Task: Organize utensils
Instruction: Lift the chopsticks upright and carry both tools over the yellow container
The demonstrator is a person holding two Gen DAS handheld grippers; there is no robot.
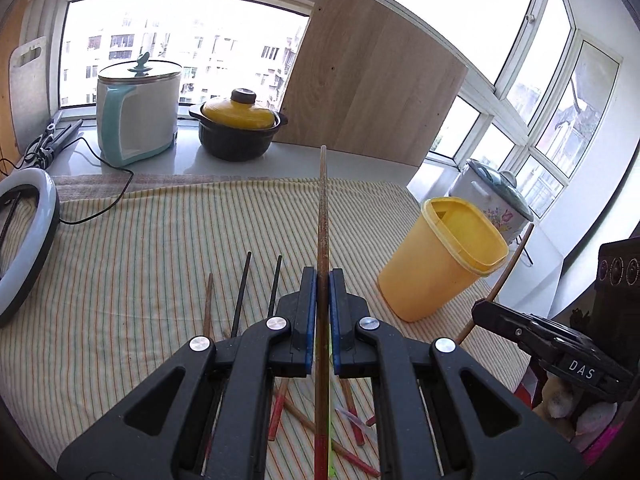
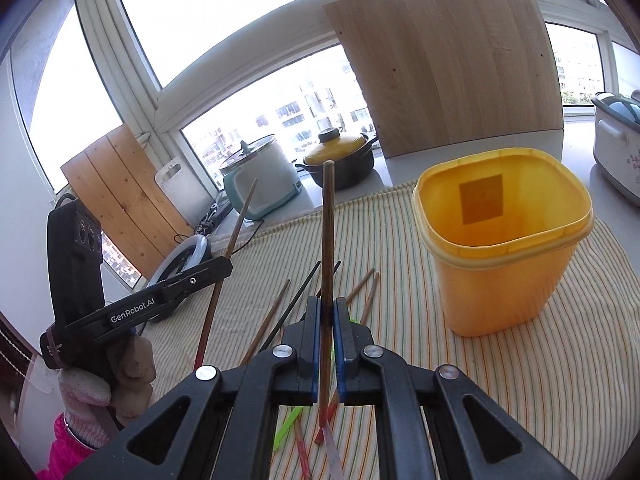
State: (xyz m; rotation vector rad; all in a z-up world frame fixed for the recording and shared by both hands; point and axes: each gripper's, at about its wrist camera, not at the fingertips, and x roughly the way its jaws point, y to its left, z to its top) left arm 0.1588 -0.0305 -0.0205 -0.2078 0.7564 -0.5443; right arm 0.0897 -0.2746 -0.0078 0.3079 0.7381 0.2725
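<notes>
My left gripper [image 1: 323,276] is shut on a brown wooden chopstick [image 1: 322,208] that points forward and up above the striped cloth. My right gripper [image 2: 328,304] is shut on another brown chopstick [image 2: 328,224], held upright left of the empty yellow plastic container [image 2: 504,244]. The container also shows in the left wrist view [image 1: 440,256], to the right of my left gripper. Several loose chopsticks [image 2: 280,312], brown, black and red, lie on the cloth under both grippers, and in the left wrist view [image 1: 240,292]. The other gripper shows at each view's edge [image 1: 536,336] [image 2: 160,296].
A striped cloth [image 1: 140,240] covers the table. At the back stand a teal-and-white cooker [image 1: 138,112], a yellow-lidded black pot [image 1: 238,124], a leaning wooden board [image 1: 368,80] and a floral slow cooker [image 1: 496,204]. A ring light [image 1: 24,240] lies at the left.
</notes>
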